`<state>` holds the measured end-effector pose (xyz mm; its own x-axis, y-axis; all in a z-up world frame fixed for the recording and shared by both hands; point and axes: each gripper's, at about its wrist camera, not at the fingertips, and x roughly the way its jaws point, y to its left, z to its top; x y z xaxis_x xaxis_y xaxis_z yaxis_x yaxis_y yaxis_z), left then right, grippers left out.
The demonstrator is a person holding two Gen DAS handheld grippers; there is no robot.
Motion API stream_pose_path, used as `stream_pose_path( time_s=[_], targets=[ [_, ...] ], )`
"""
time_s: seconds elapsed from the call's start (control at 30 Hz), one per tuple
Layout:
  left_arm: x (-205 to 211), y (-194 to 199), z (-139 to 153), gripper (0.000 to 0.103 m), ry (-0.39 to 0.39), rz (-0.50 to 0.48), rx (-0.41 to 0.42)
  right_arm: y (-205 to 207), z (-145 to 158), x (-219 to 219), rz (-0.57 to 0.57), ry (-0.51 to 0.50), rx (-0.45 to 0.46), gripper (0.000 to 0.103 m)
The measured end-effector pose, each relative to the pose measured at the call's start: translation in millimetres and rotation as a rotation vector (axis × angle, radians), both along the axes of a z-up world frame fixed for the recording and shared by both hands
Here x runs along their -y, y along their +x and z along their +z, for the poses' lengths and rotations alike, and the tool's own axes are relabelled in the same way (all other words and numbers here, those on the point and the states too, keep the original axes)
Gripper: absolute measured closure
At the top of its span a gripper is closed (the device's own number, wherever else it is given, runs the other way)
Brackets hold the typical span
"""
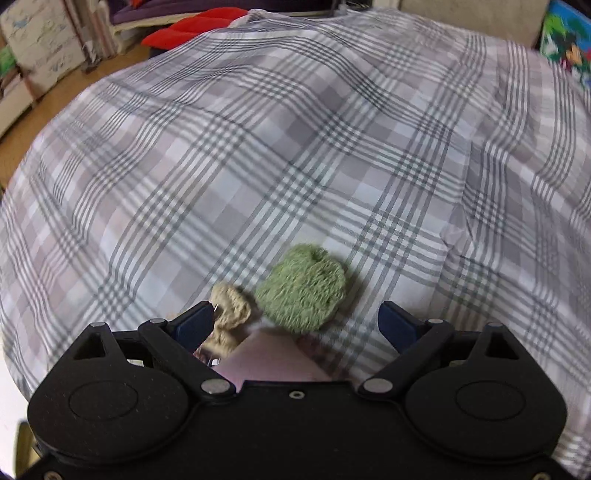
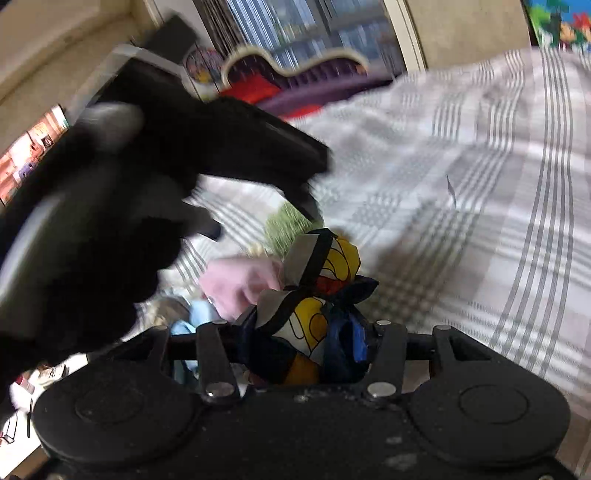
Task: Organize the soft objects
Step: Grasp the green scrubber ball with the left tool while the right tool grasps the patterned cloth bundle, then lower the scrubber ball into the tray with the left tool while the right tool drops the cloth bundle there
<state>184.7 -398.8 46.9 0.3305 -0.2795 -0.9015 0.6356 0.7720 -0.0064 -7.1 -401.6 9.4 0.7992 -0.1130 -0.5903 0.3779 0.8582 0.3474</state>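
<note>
My left gripper is open and empty above a plaid bedspread. A fuzzy green soft ball lies just ahead of its fingers, with a beige knitted piece by the left finger and a pink cloth under the jaws. My right gripper is shut on a colourful patterned cloth in yellow, white, red and dark blue. The left gripper shows blurred at the left of the right wrist view, above the green ball and pink cloth.
The bed fills both views. A red cushion and purple bedding lie beyond its far edge. Wooden floor and patterned boxes are at the left. A light blue item lies near the right gripper.
</note>
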Motion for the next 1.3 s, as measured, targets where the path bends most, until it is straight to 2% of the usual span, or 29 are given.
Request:
stream_pose_path(
  time_s=[0.2, 0.33, 0.4, 0.47, 0.53, 0.6, 0.73, 0.87, 1.07, 1.3],
  targets=[
    [28.1, 0.8, -24.9, 0.011, 0.092, -0.052, -0.028, -17.6, 3.0, 6.3, 0.017, 0.049, 0.107, 0.054],
    [37.2, 3.2, -39.0, 0.018, 0.15, -0.059, -0.025, -25.3, 4.3, 9.1, 0.003, 0.05, 0.153, 0.054],
    [37.6, 6.4, -40.3, 0.019, 0.147, -0.058, -0.029, -25.8, 3.8, 9.2, 0.012, 0.061, 0.152, 0.054],
    [37.6, 9.9, -41.7, 0.027, 0.145, -0.05, -0.037, -25.2, 3.6, 11.3, 0.014, 0.074, 0.155, 0.054],
    [38.3, 12.6, -42.4, 0.041, 0.141, -0.049, -0.04, -25.0, 3.4, 11.8, 0.002, 0.08, 0.151, 0.054],
    [37.9, 14.6, -40.7, 0.048, 0.134, -0.049, -0.038, -22.2, 2.5, 13.7, -0.002, 0.091, 0.141, 0.054],
    [29.8, 18.4, -29.3, 0.05, 0.072, -0.029, -0.069, -20.4, -0.1, 17.6, -0.033, 0.12, 0.101, 0.054],
    [18.7, 16.5, -5.1, 0.05, 0.026, 0.005, -0.034, -16.2, -4.4, 18.3, -0.057, 0.142, 0.049, 0.054],
    [-38.3, 5.3, 38.6, 0.05, -0.077, 0.056, -0.085, -13.6, -5.8, 10.1, -0.079, 0.1, 0.006, 0.054],
    [-159.4, -25.3, 60.1, 0.05, -0.105, 0.144, -0.15, -0.8, -11.3, 12.1, -0.073, 0.099, -0.048, 0.054]
  ],
)
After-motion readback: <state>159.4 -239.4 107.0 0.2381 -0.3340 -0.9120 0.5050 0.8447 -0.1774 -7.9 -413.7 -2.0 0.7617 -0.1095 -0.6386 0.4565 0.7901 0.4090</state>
